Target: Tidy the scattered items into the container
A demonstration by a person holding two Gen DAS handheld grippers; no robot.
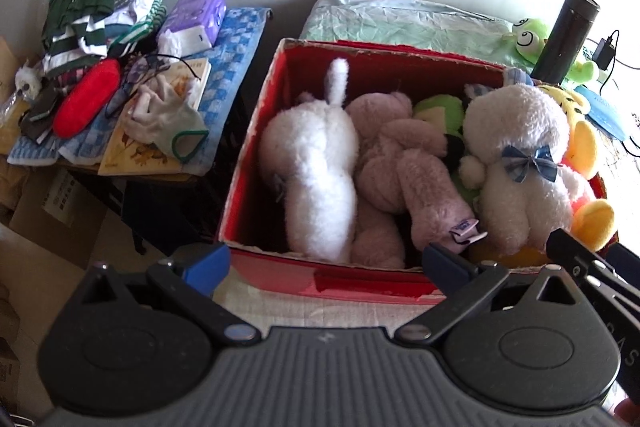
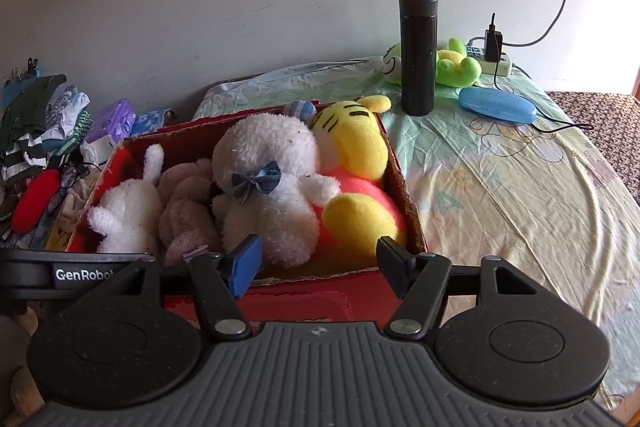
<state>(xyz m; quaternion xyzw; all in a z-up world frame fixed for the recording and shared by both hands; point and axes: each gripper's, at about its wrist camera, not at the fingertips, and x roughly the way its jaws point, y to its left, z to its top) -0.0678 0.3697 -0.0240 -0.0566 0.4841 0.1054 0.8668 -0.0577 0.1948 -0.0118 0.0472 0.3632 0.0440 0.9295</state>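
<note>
A red cardboard box (image 1: 256, 131) (image 2: 400, 187) stands on the bed, packed with plush toys: a white long-eared one (image 1: 316, 163) (image 2: 128, 203), a pinkish bear (image 1: 392, 163) (image 2: 184, 207), a white dog with a blue bow (image 1: 516, 155) (image 2: 272, 179) and a yellow tiger (image 2: 352, 143) (image 1: 580, 147). A green frog plush (image 2: 456, 63) (image 1: 528, 35) lies outside the box, behind a black flask (image 2: 418, 55) (image 1: 568, 35). My left gripper (image 1: 326, 263) hangs open over the box's near edge. My right gripper (image 2: 320, 263) is open too, nothing between its fingers.
A blue case (image 2: 496, 105), a power strip with charger (image 2: 494, 57) and cables lie on the bedsheet (image 2: 500, 187) at right. Left of the box a side table holds folded clothes (image 1: 92, 7), a tissue pack (image 1: 196, 15), a red pouch (image 1: 86, 99) and a glove (image 1: 168, 119).
</note>
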